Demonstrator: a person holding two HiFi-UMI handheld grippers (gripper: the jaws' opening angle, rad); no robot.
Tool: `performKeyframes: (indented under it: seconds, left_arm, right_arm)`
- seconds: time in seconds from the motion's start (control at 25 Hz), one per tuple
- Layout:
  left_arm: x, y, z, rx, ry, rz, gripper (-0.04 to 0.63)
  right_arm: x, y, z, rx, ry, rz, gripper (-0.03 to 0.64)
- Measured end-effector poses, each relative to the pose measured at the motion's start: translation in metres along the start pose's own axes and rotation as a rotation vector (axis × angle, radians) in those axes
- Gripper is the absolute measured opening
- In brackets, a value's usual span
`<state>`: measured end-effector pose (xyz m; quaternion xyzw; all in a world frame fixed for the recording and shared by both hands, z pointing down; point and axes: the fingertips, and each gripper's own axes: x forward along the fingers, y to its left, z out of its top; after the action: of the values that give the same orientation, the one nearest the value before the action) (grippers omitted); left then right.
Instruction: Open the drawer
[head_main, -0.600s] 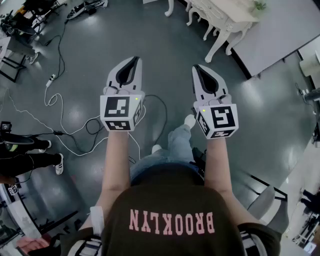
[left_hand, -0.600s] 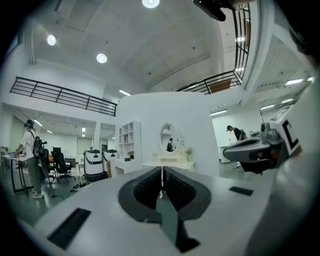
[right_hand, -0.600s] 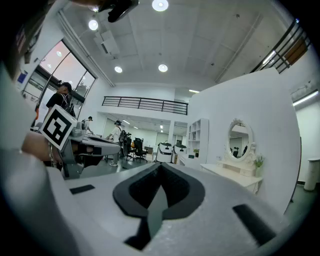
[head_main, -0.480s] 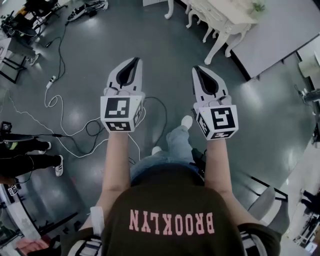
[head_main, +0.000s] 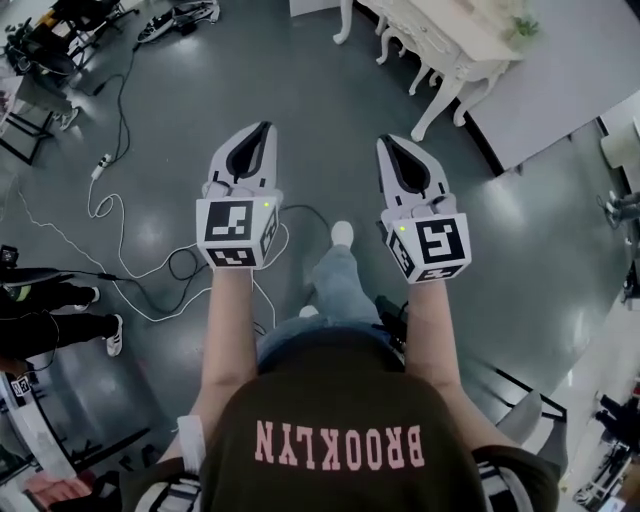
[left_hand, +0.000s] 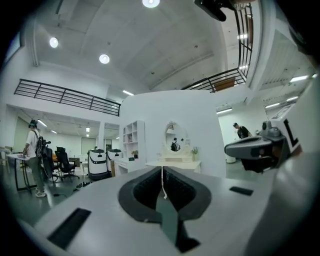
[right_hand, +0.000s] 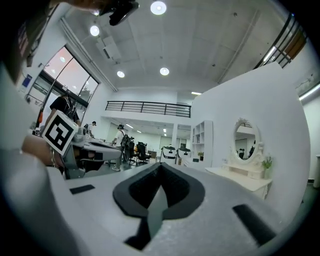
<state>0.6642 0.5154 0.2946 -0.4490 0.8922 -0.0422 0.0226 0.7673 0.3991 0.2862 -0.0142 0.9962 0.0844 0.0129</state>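
Left gripper (head_main: 267, 127), right gripper (head_main: 384, 142): jaws shut, empty, well short of dressing table (head_main: 462, 38). Drawer in table front, too small to discern. Advise: approach table, part jaws, align with handle, pull straight.

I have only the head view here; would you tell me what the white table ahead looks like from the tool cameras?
Observer: In the left gripper view, the white table carries an upright oval mirror on its top.
Operator: Thank you. Is anything between the left tool's tips?
Observer: No. Looking along it, the left tool is shut, with its tips together and nothing between them.
Operator: And the right one?
Observer: The right tool is shut as well, and its own view shows nothing between its tips.
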Motion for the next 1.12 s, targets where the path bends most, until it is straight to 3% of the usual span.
performKeyframes:
  seconds: [0.28,0.68,1.12]
  left_arm:
    - [0.089,0.022,-0.002,0.002,0.021,0.001,0.008]
    - [0.245,0.036,0.003,0.001,0.038,0.055,0.008]
    - [0.332,0.049,0.002,0.032,0.061,0.064,0.008]
  right_arm:
    - [0.074,-0.056,-0.011,0.013,-0.003,0.003,-0.003]
    - [0.187,-0.176,-0.031,0.013,0.004,0.064,-0.003]
    - [0.262,-0.229,-0.044,0.036,-0.002,0.105,-0.003]
